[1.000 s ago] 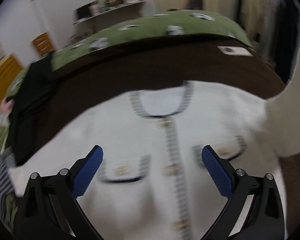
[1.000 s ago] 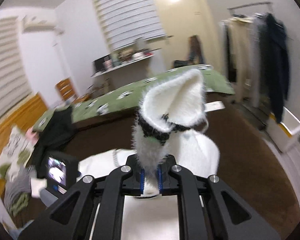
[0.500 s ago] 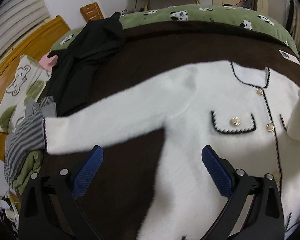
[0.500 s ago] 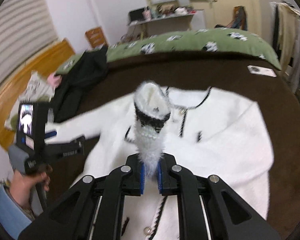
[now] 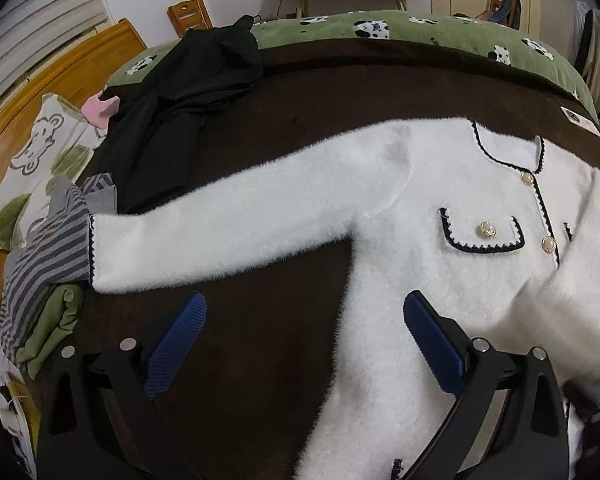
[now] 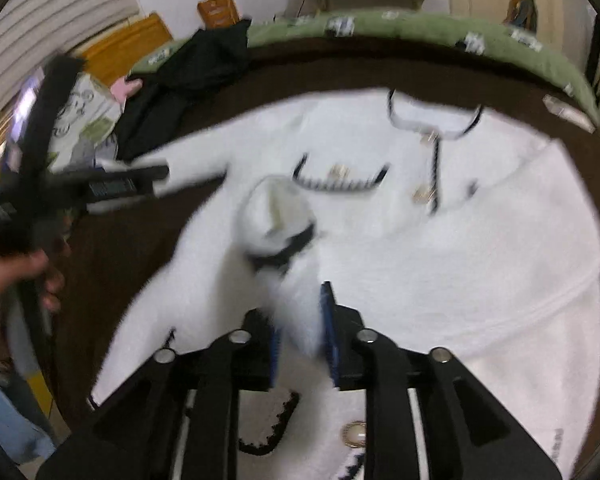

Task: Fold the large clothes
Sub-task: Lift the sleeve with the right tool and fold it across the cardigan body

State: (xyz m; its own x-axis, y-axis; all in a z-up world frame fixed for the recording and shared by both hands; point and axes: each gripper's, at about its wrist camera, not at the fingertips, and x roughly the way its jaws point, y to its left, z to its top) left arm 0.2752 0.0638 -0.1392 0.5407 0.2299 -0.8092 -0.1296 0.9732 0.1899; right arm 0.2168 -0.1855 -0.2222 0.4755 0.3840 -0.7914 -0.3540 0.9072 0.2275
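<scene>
A fluffy white cardigan (image 5: 440, 184) with black trim and gold buttons lies face up on the brown blanket (image 5: 300, 92). Its left sleeve (image 5: 228, 232) stretches out toward the pile of clothes. My left gripper (image 5: 305, 300) hangs open just below that sleeve, over the blanket and the cardigan's side, holding nothing. In the right wrist view the other sleeve, cuff (image 6: 278, 216) up, is folded over the cardigan's front (image 6: 440, 260). My right gripper (image 6: 300, 312) has its jaws opening, with the sleeve still between the pads. The left gripper (image 6: 100, 188) shows there in a hand (image 6: 8, 276).
A black garment (image 5: 180, 92) lies at the blanket's far left. A striped and green clothes pile (image 5: 48, 248) and a bear-print pillow (image 5: 40, 152) sit by the wooden headboard (image 5: 40, 76). A green cow-print cover (image 5: 380, 28) runs along the far edge.
My left gripper swung left from the cardigan's front to the outstretched sleeve. My right gripper came down, carrying the other sleeve across the front, and its jaws have parted.
</scene>
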